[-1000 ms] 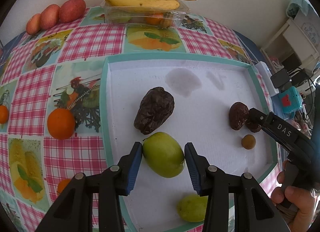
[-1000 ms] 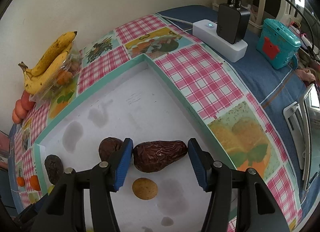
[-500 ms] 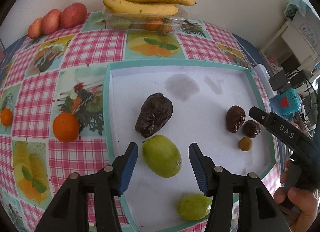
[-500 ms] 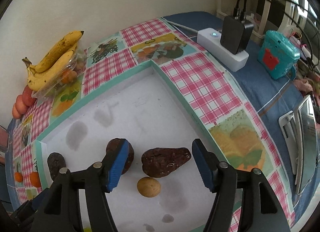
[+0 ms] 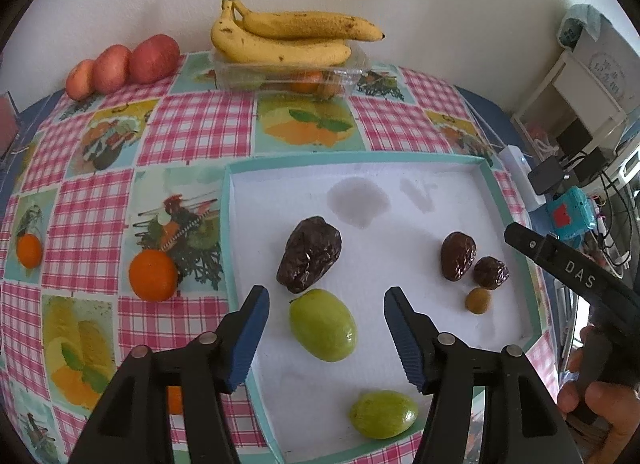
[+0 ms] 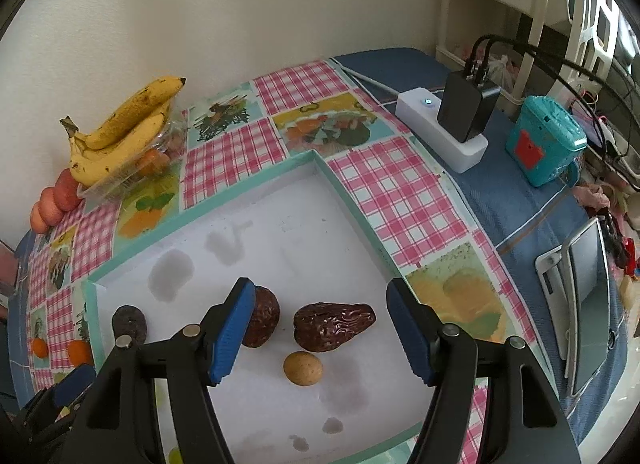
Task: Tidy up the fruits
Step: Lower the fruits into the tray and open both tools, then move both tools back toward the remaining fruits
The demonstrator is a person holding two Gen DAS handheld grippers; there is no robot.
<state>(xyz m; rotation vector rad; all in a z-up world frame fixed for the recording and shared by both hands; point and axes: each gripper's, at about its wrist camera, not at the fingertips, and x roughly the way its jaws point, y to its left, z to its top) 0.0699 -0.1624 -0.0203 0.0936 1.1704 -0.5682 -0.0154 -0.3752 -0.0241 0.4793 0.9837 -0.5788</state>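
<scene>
Fruit in a tray (image 5: 512,203) on a table

In the tray, a plum (image 5: 322,324) lies just before a big date (image 5: 310,254); two dates (image 5: 458,255) lie right. Bananas (image 5: 288,37) sit on a box (image 5: 288,77) behind.

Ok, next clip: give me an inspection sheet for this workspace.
Surface: checked fruit-print tablecloth; white tray with teal rim, stained.
Job's things: in tray, two green fruits, three dark wrinkled fruits, small brown fruit; outside, oranges, bananas on clear box, red fruits.
Clutter: teal toy.
Grippers: left gripper opening, a green fruit lying free between its pads; right gripper open over a dark fruit.
Cables: power strip with black adapter.
Surroundings: cream wall, white furniture.
</scene>
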